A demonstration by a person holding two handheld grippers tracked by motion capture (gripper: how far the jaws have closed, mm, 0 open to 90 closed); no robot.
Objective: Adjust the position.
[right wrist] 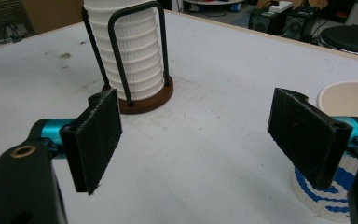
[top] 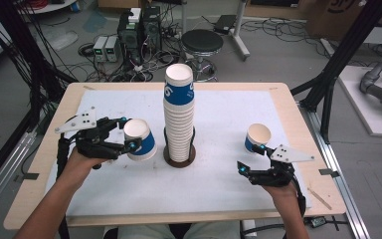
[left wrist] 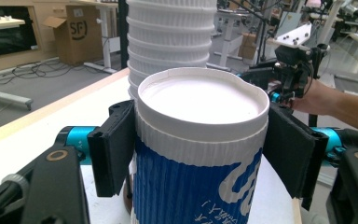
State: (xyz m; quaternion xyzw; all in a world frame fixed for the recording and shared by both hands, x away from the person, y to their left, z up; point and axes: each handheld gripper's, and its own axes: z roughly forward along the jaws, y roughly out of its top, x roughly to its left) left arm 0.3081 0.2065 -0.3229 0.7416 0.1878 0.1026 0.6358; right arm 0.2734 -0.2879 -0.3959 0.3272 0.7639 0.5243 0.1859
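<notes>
Left gripper (top: 128, 133): pinches a paper cup (top: 140, 139), blue band with white rim, one pad on each side of the cup wall; in the left gripper view both pads (left wrist: 112, 147) press against the cup (left wrist: 200, 144) just below its rim. The cup tilts, its mouth turned up and away from the hand, and sits just left of the cup stack, apart from it.

Cup stack (top: 179, 117): tall column of nested paper cups, upright at the middle of the worktop (top: 219, 184), top cup with a blue band. It stands in a holder (right wrist: 135, 100) with a round brown base and dark wire uprights.

Right gripper (top: 251, 159): jaws spread wide with bare worktop between them, as the right gripper view (right wrist: 200, 140) shows.

Second cup (top: 257, 137): blue and white, upright on the worktop, mouth up, just beyond the right gripper's far pad; in the right gripper view it stands behind the right-hand pad (right wrist: 303, 135), outside the jaws.

Worktop: white sheet on a pale wooden board.
</notes>
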